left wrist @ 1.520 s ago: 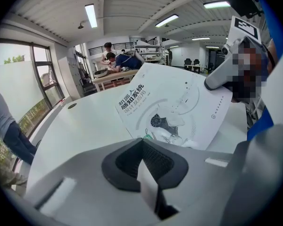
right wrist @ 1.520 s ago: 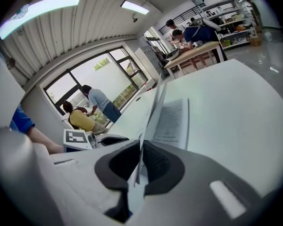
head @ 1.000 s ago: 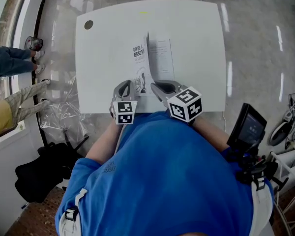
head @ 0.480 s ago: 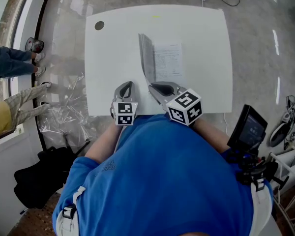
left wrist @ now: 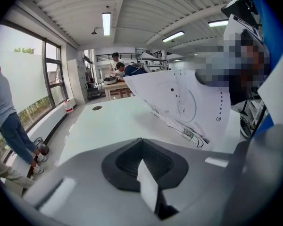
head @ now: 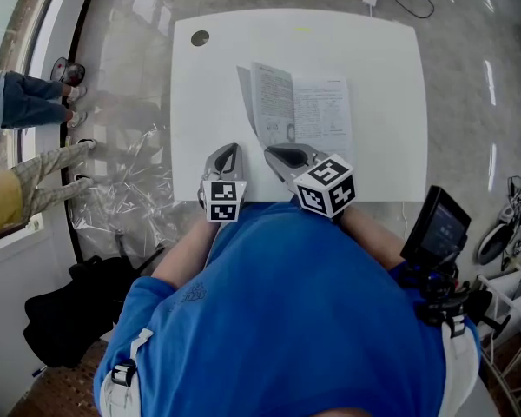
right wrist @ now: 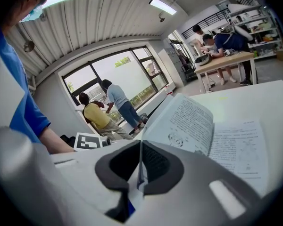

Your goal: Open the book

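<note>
The right gripper (right wrist: 140,147), clamped on the book's (head: 323,111) raised leaves (head: 273,102) (left gripper (head: 227,152) closed on nothing), does best swinging them leftward in an arc, not tugging.

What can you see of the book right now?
The book is a thin white paperback lying partly open near the middle of the white table. Its right-hand page lies flat, covered in small black print. The front cover and the leaves behind it stand tilted up on the left, showing a printed page with a small figure. The right gripper is shut on their near edge.
</note>
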A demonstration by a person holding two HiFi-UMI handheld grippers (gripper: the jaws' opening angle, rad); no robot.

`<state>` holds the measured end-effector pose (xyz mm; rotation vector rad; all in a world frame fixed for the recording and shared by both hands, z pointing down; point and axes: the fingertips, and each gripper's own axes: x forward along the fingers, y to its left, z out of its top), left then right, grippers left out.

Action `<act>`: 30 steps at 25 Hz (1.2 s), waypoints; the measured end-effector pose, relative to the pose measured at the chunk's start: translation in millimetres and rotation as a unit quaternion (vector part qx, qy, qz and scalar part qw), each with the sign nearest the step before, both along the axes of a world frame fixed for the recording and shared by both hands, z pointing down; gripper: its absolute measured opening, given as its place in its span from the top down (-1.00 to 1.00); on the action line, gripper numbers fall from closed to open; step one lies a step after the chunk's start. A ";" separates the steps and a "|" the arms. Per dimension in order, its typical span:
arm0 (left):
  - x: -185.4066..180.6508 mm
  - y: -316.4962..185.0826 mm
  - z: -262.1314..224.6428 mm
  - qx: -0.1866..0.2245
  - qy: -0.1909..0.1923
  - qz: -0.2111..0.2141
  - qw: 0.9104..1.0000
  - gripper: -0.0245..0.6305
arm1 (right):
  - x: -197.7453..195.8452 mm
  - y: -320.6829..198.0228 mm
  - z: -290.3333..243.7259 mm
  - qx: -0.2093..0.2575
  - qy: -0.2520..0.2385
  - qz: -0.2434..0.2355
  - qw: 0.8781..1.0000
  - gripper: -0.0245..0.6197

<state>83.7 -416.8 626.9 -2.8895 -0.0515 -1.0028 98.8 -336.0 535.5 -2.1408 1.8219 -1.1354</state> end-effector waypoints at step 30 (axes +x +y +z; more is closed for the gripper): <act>-80.2 -80.2 3.2 0.002 -0.011 -0.019 1.000 0.91 | -53.2 -78.5 122.5 -0.200 0.042 -0.034 0.978 0.83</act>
